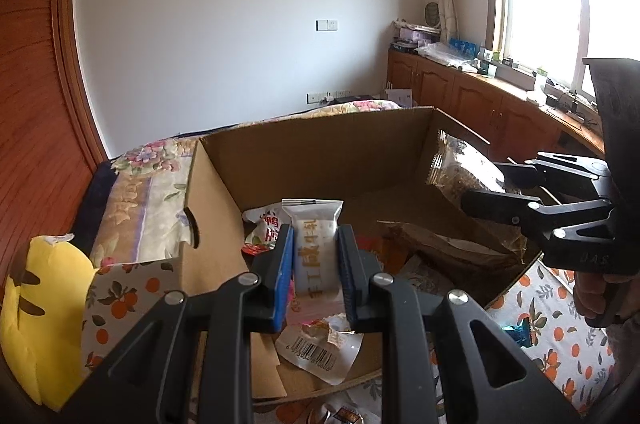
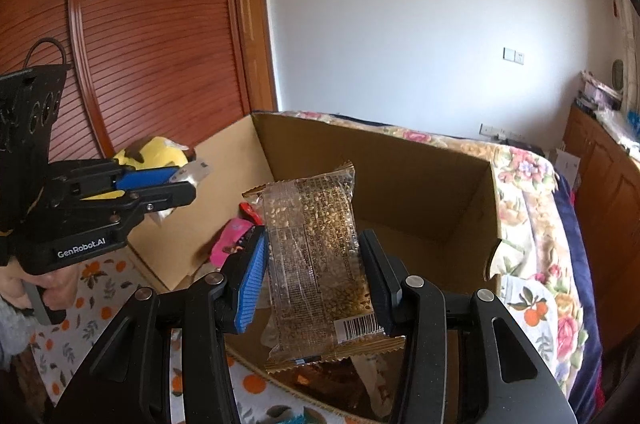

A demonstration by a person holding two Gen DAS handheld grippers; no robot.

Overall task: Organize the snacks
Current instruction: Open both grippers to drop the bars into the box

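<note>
My left gripper (image 1: 315,264) is shut on a white snack packet (image 1: 314,244) with gold lettering, held upright over the near end of an open cardboard box (image 1: 320,151). My right gripper (image 2: 316,278) is shut on a clear packet of brown seed snack (image 2: 316,256) with gold crimped ends, held above the same box (image 2: 400,163). That packet also shows in the left wrist view (image 1: 460,167), with the right gripper (image 1: 504,191) at the box's right side. The left gripper (image 2: 176,183) shows at the box's left side in the right wrist view. Several snack packets lie in the box bottom.
The box sits on a cloth with an orange-fruit print (image 1: 552,328). A yellow plush toy (image 1: 36,308) lies left of the box. A floral quilt (image 2: 532,207) lies behind and right. Loose wrappers (image 1: 516,332) lie on the cloth. Wooden cabinets (image 1: 460,87) stand under the window.
</note>
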